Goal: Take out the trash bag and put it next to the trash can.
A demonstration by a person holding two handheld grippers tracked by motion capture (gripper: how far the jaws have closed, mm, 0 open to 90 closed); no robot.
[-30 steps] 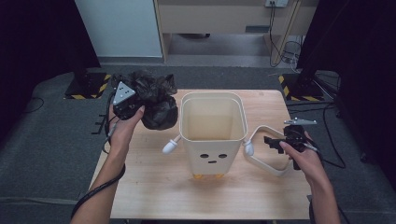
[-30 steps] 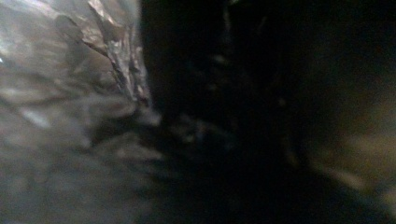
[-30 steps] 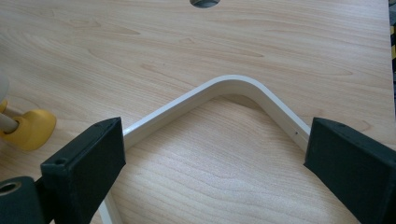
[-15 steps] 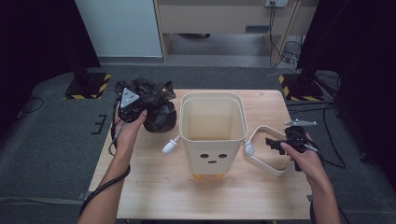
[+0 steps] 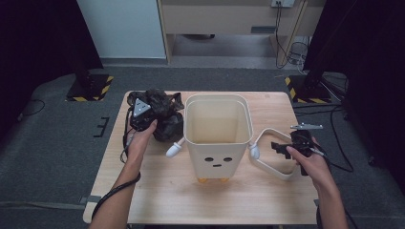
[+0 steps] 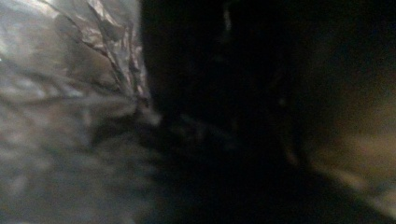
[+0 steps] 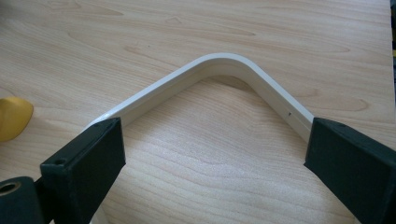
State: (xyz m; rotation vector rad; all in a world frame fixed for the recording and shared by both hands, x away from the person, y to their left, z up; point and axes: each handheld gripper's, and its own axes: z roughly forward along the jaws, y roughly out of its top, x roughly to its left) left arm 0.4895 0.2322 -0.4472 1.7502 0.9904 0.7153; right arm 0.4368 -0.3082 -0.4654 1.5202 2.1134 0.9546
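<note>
A cream bin (image 5: 217, 157) with a face on its front stands open-topped mid-table. To its left a crumpled black plastic bag (image 5: 167, 119) rests on the wood, and my left gripper (image 5: 149, 119) is buried in it, shut on the bag. Up close, the bag's shiny folds (image 6: 70, 93) press right against the left gripper view's lens. To the bin's right a cream ring-shaped rim (image 5: 267, 168) lies flat. My right gripper (image 5: 282, 149) hovers at it, open, its jaws standing wide on either side of the rim's bent corner (image 7: 219, 65).
The wooden table (image 5: 157, 191) has bare room in front of the bin. A yellow foot (image 7: 14, 119) of the bin shows at the left in the right gripper view. Black stands with hazard-striped bases sit on the floor beyond both far corners.
My left hand has sunk toward the table with the bag, which now rests lower beside the bin. The right hand and the rim have stayed put.
</note>
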